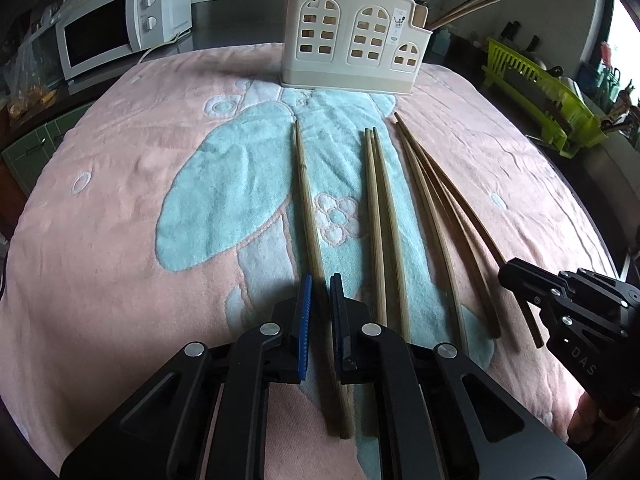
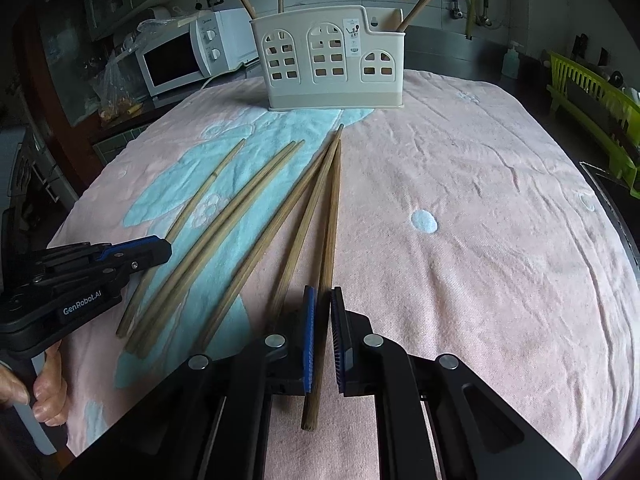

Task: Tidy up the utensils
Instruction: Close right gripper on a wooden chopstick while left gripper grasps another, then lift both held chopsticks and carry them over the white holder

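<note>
Your left gripper [image 1: 320,280] is clamped on the leftmost chopstick [image 1: 306,200] lying on the pink towel [image 1: 120,220]. Your right gripper [image 2: 322,292] pinches the rightmost chopstick [image 2: 332,208]; whether it has lifted, I can't tell. The utensil holder [image 2: 332,60] stands at the towel's far edge.

Six wooden chopsticks [image 1: 376,208] lie loose on the pink towel, tips pointing toward the holder [image 1: 354,36]. The cream holder stands upright at the far edge, with several chopsticks leaning inside it.
</note>
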Motion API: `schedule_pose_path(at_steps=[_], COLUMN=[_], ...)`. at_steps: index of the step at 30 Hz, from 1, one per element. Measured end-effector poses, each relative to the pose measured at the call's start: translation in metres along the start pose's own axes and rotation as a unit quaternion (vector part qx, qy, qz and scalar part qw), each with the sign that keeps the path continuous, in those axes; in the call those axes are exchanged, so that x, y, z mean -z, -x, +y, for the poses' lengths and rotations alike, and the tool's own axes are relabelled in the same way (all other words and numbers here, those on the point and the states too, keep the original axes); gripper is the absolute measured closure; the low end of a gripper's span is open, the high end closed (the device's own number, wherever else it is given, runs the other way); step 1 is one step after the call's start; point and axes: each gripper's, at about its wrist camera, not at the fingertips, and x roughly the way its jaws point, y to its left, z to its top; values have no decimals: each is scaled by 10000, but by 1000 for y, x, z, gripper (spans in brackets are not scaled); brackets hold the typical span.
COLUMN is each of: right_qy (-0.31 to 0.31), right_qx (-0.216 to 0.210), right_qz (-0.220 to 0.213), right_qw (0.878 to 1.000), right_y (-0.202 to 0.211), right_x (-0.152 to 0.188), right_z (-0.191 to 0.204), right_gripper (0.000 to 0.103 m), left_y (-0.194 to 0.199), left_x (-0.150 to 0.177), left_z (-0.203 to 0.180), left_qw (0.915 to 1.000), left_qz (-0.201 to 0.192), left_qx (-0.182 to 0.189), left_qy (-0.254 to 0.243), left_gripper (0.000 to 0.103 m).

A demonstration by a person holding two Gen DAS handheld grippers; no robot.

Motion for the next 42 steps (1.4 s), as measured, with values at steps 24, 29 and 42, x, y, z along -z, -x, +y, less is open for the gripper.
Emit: schedule_pose_path(at_steps=[24, 29, 42], right_qy=[231, 210, 384], right_qx=[-39, -164, -573], right_qz=[-1280, -1325, -1434], right_qw=[9915, 9908, 9873], right_y=[76, 75, 97], right_x=[-54, -74, -155], right_z=[-5, -11, -32], right_gripper=[96, 96, 96], left_y=[59, 60, 79], left_x=[-38, -56, -116], left_z=[12, 16, 21], left_qw=[9941, 9929, 9899], left_qz=[-1062, -1168, -1371], left_qx=[210, 236, 331], left_qy=[18, 13, -115], left_gripper=[98, 98, 98])
